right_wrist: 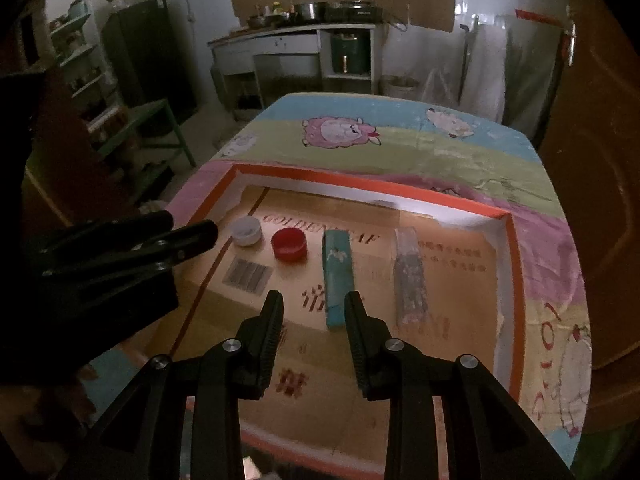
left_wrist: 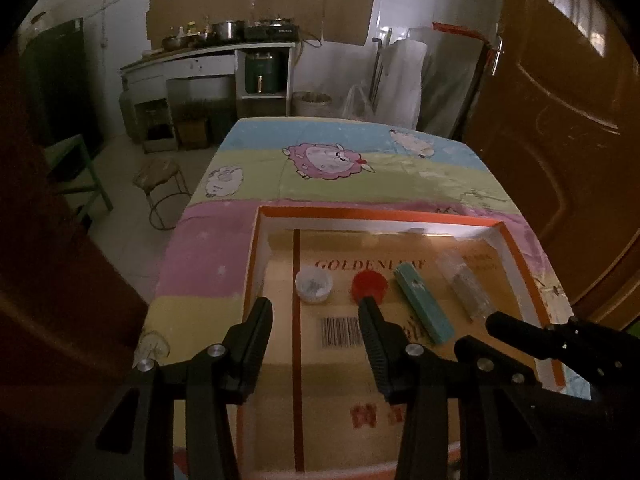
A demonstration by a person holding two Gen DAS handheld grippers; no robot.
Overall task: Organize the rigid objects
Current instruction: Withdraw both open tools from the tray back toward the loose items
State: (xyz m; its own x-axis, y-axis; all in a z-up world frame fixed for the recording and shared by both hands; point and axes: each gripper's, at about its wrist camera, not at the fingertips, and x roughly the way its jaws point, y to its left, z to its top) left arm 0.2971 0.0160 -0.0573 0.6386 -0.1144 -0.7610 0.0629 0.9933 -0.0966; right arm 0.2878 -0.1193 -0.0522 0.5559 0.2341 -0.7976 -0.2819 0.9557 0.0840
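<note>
A shallow orange-rimmed box (left_wrist: 380, 214) (right_wrist: 360, 180) lies on the table with a printed cardboard floor. Side by side on that floor are a white cap (left_wrist: 314, 284) (right_wrist: 247, 231), a red cap (left_wrist: 369, 286) (right_wrist: 289, 243), a teal rectangular box (left_wrist: 424, 308) (right_wrist: 338, 276) and a clear plastic packet (left_wrist: 464, 288) (right_wrist: 408, 276). My left gripper (left_wrist: 316, 308) (right_wrist: 190, 222) hovers open above the near left of the box, nothing between its fingers. My right gripper (right_wrist: 313, 300) (left_wrist: 478, 330) hangs open and empty above the teal box's near end.
The table wears a pastel cloth (left_wrist: 328, 160) with cartoon sheep. A round stool (left_wrist: 160, 184) and a green bench (right_wrist: 160, 128) stand on the floor to the left. A brown door (left_wrist: 560, 120) is close on the right, and a kitchen counter (left_wrist: 208, 52) lines the back wall.
</note>
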